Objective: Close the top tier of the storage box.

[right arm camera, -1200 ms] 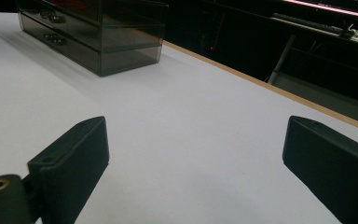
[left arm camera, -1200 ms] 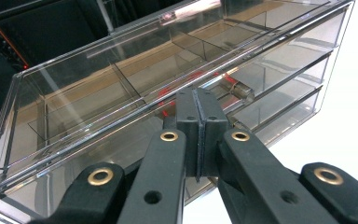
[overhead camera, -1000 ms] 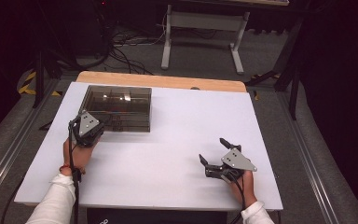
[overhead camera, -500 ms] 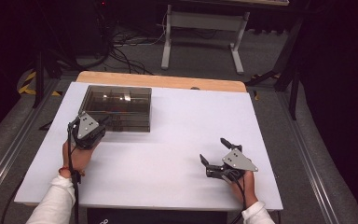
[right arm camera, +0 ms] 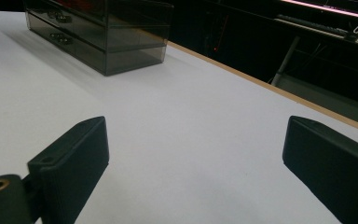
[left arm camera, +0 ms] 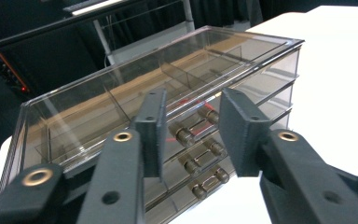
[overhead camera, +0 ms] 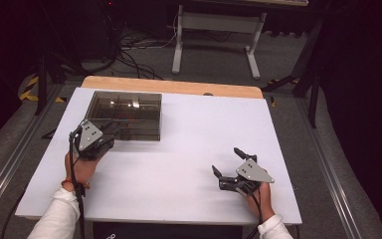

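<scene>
While its jaws have just been opening, left tool [left arm camera: 191, 135] faces drawer box [left arm camera: 121, 112] | right tool [right arm camera: 196, 163] agape

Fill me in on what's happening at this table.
A person works at a white table with a gripper in each hand. The left gripper is right at the front of a smoky clear drawer box; its jaws have just been opening and stand either side of the top drawer's handle without pressing on it. The right gripper rests open on the table, away from the box.
</scene>
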